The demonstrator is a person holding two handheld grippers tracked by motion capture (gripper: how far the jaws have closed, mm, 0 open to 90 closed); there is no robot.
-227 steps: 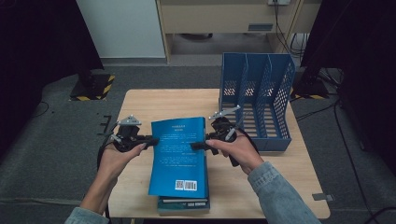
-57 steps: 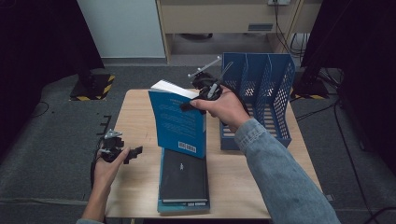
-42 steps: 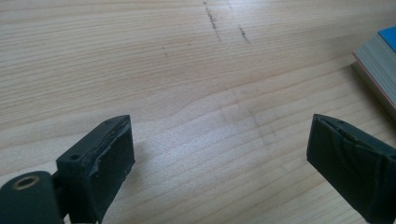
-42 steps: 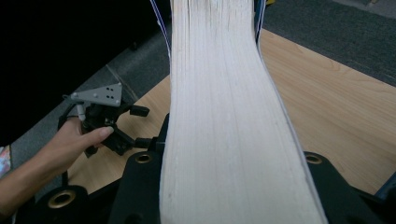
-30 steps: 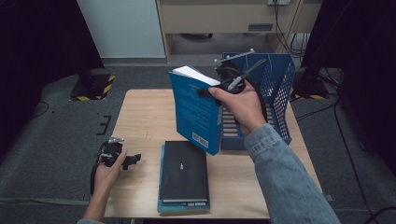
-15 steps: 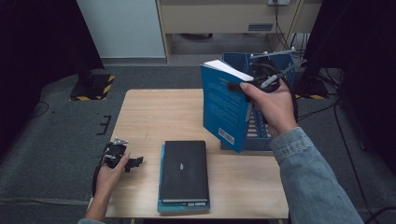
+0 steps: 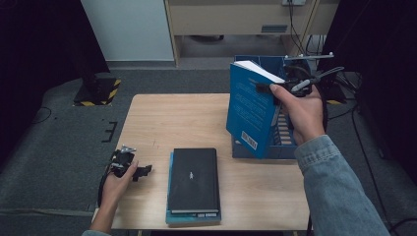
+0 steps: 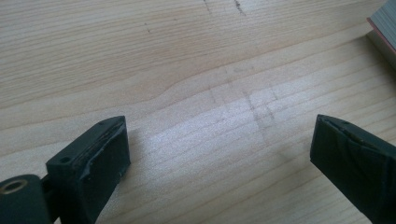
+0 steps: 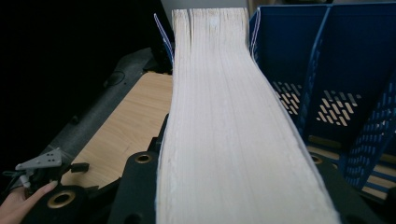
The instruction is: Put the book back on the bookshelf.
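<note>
- We have the right gripper (image 7: 273, 90) pinching the blue book (image 7: 251, 110) by its open page side, jaws pressed on both covers
- In the right gripper view the page edges (image 9: 224, 126) run straight up between our two jaws, covers on either side
- Book is held upright and a bit tilted, off the table, at the front left of the blue file rack (image 7: 290, 142); lower corner with the barcode overlaps the rack's front edge in the high view, can't tell if it touches
- Rack compartments (image 9: 355, 84) sit just right of the book in the right gripper view
- Our left gripper (image 7: 140, 171) is low at the near left edge of the table (image 7: 177, 118), jaws spread wide, nothing between them
- Left gripper view: bare wood (image 8: 210, 93) between the jaws, a book edge (image 8: 385, 28) at top right
- A black book (image 7: 193, 179) lies flat on a teal one (image 7: 169, 216) at the near middle of the table, just right of the left gripper, well apart from the rack
</note>
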